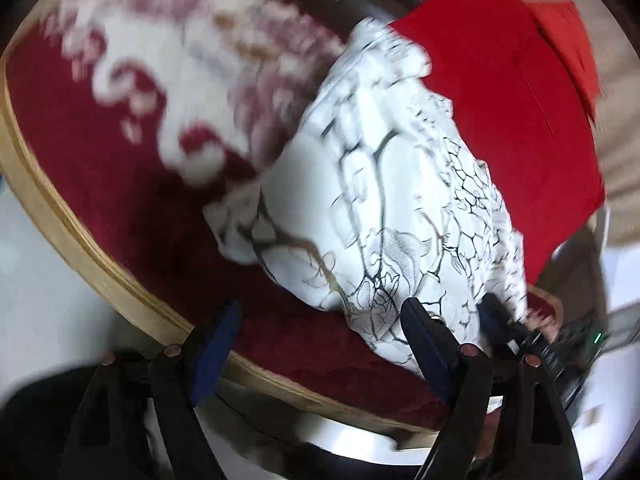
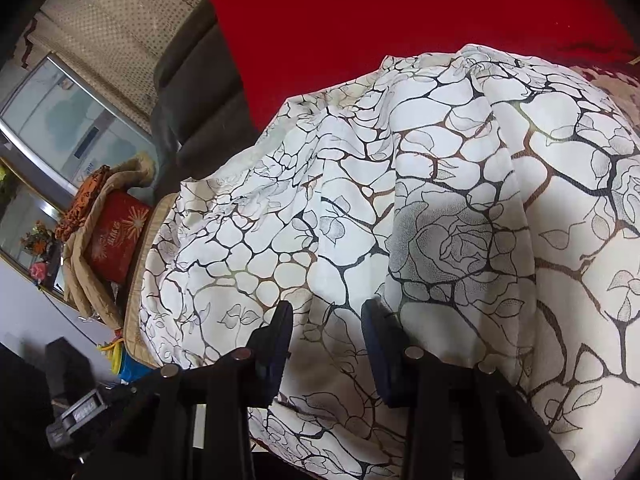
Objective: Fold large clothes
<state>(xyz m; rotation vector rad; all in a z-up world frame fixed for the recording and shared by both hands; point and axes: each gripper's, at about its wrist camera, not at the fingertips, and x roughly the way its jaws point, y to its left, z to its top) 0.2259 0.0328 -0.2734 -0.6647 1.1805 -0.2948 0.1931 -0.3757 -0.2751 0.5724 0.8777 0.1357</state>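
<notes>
A large white garment with a black and brown cracked-line and rose print lies heaped on a round table covered by a dark red cloth with a white pattern. My left gripper is open, its fingers wide apart just above the garment's near edge; the view is blurred. In the right wrist view the garment fills most of the frame. My right gripper is open, hovering close over the garment's folds with nothing between its fingers. The right gripper's fingertip shows at the garment's right edge.
The table has a tan wooden rim. A bright red cloth lies beyond the garment. At the left stand a red box, a tan padded item, a dark seat back and a window.
</notes>
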